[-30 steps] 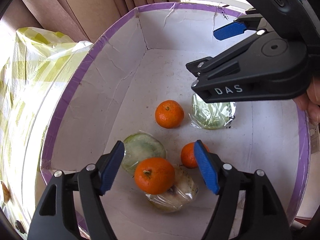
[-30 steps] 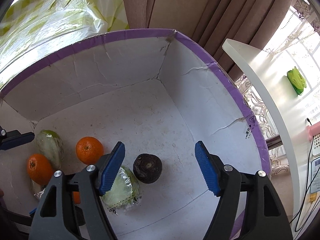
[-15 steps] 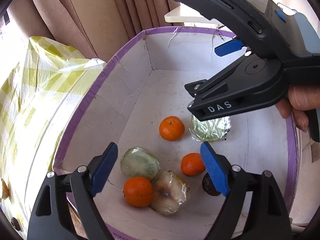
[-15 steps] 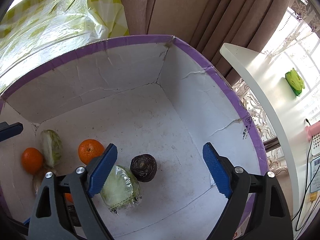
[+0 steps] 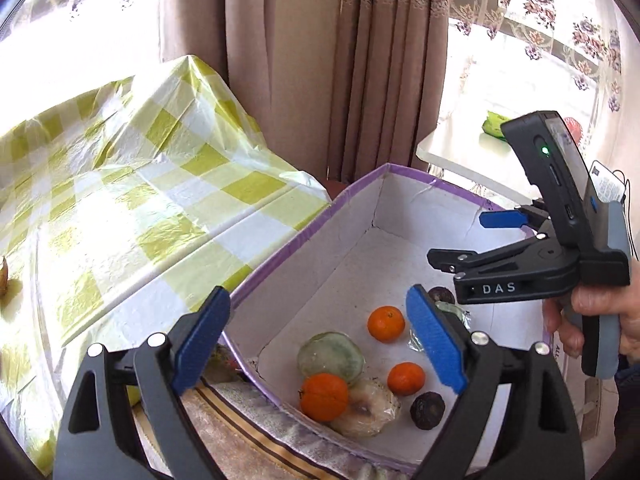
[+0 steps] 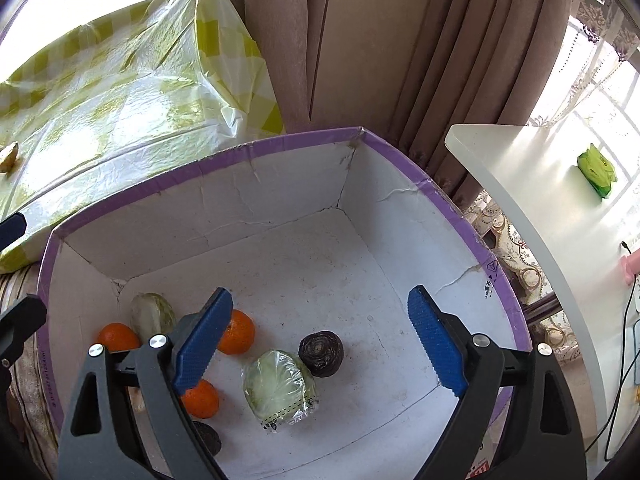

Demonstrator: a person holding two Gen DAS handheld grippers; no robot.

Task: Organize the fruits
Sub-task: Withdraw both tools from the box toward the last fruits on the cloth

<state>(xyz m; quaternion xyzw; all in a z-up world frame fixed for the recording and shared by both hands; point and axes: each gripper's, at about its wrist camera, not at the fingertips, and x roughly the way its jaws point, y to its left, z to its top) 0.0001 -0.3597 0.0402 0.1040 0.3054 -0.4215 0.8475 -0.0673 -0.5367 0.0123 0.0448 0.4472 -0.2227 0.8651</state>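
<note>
left wrist view: the left gripper (image 5: 316, 336) hangs above the near-left rim of a white cardboard box (image 5: 304, 248) edged in purple, its blue-padded fingers (image 5: 202, 334) spread wide with nothing between them. on the box floor lie three oranges: one at the near edge (image 5: 324, 397), one toward the middle (image 5: 386, 323) and a smaller one (image 5: 406, 378) to the right. a film-wrapped green vegetable (image 5: 330, 358) touches the near orange, and a pale wrapped item (image 5: 368, 408) lies against that orange's right side. a dark round fruit (image 5: 427, 410) sits at the near right. the right gripper (image 5: 472, 240), held in a hand (image 5: 600, 316), hovers over the far right of the box.

right wrist view: the right gripper (image 6: 320, 336) has its fingers (image 6: 436, 340) wide apart, holding nothing, above the box (image 6: 400, 216). below it a wrapped cabbage (image 6: 280, 390) touches a second dark round fruit (image 6: 321, 353). beside the box stands a table under a yellow-checked cloth (image 6: 120, 92); brown curtains (image 6: 360, 48) hang behind, and a white shelf (image 6: 532, 184) carries a green packet (image 6: 597, 169).
</note>
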